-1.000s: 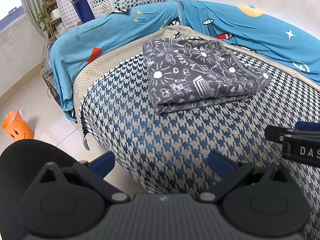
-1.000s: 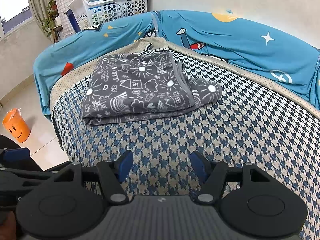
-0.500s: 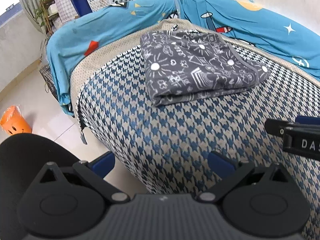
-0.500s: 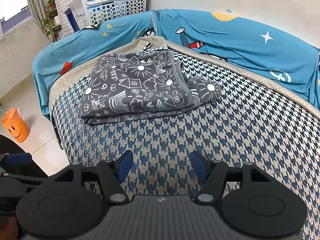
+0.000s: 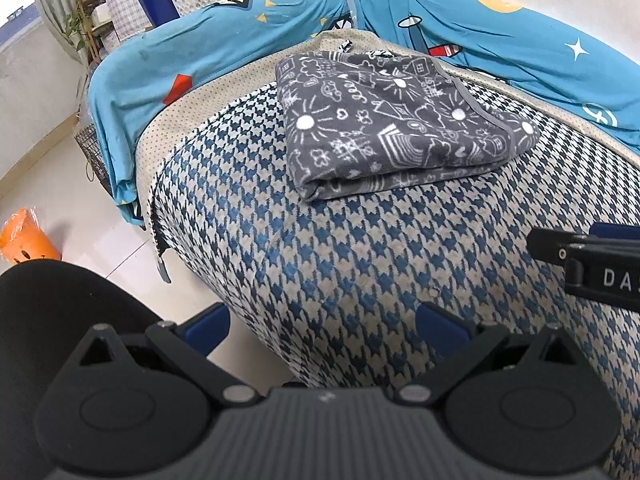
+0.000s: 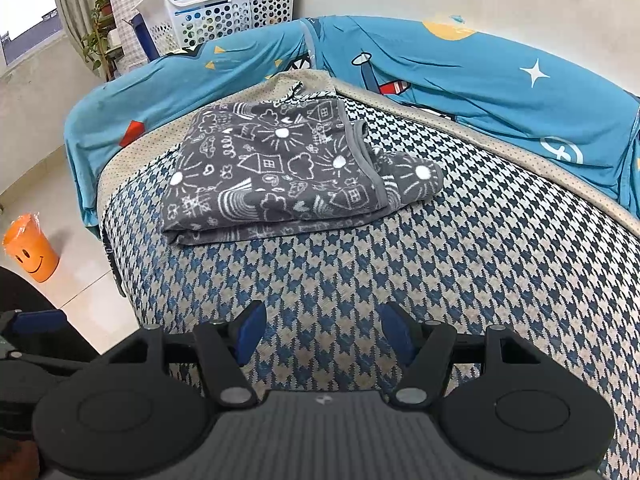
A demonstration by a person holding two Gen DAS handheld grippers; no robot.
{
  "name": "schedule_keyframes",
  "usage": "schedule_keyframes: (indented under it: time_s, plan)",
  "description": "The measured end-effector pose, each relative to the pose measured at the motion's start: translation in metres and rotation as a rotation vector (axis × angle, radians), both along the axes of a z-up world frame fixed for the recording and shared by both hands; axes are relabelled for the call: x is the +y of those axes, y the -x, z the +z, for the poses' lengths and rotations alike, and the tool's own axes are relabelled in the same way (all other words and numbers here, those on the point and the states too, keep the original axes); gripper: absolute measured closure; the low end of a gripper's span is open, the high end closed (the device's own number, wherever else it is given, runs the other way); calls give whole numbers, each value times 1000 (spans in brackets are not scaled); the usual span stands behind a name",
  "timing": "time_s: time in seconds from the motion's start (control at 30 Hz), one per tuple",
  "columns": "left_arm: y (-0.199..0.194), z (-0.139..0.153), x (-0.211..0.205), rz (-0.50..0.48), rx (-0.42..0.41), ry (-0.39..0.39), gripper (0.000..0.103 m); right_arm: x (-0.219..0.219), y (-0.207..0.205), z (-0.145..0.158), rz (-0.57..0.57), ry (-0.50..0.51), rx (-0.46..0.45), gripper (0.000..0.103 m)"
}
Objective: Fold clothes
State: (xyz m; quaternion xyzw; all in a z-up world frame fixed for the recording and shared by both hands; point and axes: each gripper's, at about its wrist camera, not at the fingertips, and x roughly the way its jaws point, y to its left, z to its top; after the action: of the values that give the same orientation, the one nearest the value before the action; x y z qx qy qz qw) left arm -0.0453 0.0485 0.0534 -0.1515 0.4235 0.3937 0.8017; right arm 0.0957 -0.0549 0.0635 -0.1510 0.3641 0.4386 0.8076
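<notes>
A grey garment with white doodle print (image 5: 396, 120) (image 6: 288, 172) lies folded into a thick rectangle on the houndstooth blue-and-beige cover (image 5: 380, 248) (image 6: 460, 264). My left gripper (image 5: 322, 326) hovers open over the cover's near-left corner, well short of the garment, with nothing between its blue pads. My right gripper (image 6: 322, 330) also stands open and empty above the cover, in front of the garment. Part of the right gripper (image 5: 592, 260) shows at the right edge of the left wrist view.
A blue printed sheet (image 6: 480, 76) drapes over the back and left side. A white laundry basket (image 6: 232, 16) stands behind it. An orange smiley cup (image 6: 32, 252) sits on the tiled floor at left. A dark rounded shape (image 5: 60, 320) fills the lower left.
The left wrist view has tilted a little, so the garment and sheet sit slightly higher and to the left. The right wrist view is the same. Both grippers stay open.
</notes>
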Motion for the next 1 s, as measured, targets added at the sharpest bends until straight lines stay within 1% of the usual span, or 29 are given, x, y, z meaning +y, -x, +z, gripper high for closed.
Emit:
schedule_keyframes:
  time_s: [0.73,1.0]
  plan:
    - [-1,2,-1,-5,1,-6,0,0,1,-1,3,4,0,39]
    - [-3,-3,-5,-23,17,11,0,1,2,-2,12,11,2,38]
